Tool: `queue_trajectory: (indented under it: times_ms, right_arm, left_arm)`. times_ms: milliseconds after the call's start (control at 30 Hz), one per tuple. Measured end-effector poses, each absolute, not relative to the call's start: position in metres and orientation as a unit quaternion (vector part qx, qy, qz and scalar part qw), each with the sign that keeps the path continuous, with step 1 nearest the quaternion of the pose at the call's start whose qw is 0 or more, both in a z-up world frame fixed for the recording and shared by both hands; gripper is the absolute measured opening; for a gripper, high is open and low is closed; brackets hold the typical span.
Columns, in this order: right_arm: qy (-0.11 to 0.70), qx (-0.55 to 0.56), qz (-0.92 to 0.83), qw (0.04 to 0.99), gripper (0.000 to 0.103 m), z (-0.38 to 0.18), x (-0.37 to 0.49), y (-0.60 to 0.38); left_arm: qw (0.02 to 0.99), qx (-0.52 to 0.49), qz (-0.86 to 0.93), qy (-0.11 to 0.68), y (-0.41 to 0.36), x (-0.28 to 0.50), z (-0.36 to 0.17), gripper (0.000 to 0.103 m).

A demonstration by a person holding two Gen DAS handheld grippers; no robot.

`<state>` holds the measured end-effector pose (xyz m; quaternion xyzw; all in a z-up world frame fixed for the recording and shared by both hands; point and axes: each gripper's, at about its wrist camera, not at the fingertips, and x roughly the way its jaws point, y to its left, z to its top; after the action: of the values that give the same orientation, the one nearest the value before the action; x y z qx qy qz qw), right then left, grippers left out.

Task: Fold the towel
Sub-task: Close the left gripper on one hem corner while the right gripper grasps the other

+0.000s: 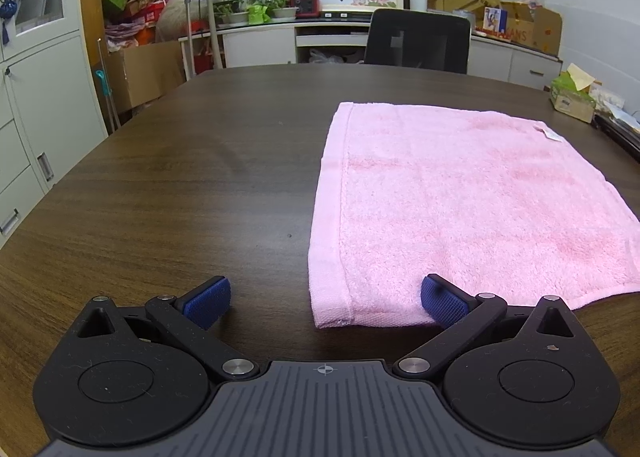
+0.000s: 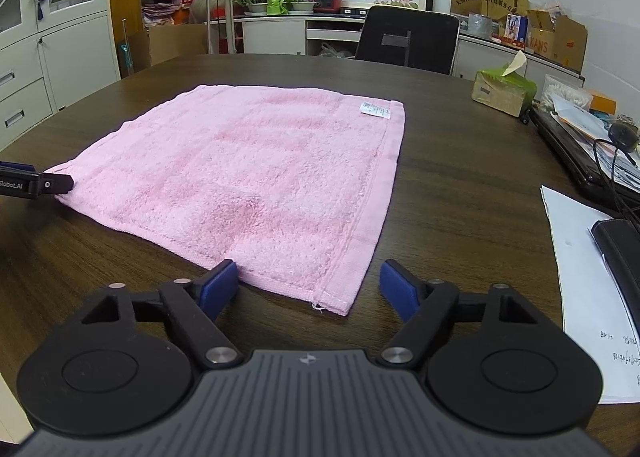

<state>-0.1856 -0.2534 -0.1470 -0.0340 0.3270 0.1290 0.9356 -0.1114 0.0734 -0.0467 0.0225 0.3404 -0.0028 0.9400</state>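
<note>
A pink towel lies spread flat on the dark wooden table, its white label at the far right corner. My left gripper stands open around the towel's near left corner. Its right pad sits over the near hem and its left pad over bare wood. In the right wrist view the towel reaches toward me. My right gripper is open astride the near right corner, and neither pad presses the cloth. The left gripper shows at the towel's left corner.
A green tissue box, white papers, a black folder, cables and clutter crowd the table's right side. A black office chair stands behind the far edge. Cabinets line the left wall.
</note>
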Motion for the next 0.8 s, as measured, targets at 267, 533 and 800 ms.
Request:
queue_trajectory:
  times_ms: [267,533,800]
  right_arm:
    - [0.315,-0.029,0.127,0.940,0.034,-0.146,-0.191,-0.257]
    - [0.312,-0.017,0.132,0.941,0.027,-0.146,-0.192,-0.261]
    - [0.312,-0.014,0.138,0.940,0.024,-0.146,-0.192,-0.263]
  left_arm:
    - [0.944,0.033,-0.019,0.328,0.066,-0.118,-0.045,0.082]
    - [0.945,0.045,-0.032,0.323,0.056,-0.118,-0.042,0.061]
    - [0.944,0.051,-0.029,0.325,0.051,-0.113,-0.040,0.036]
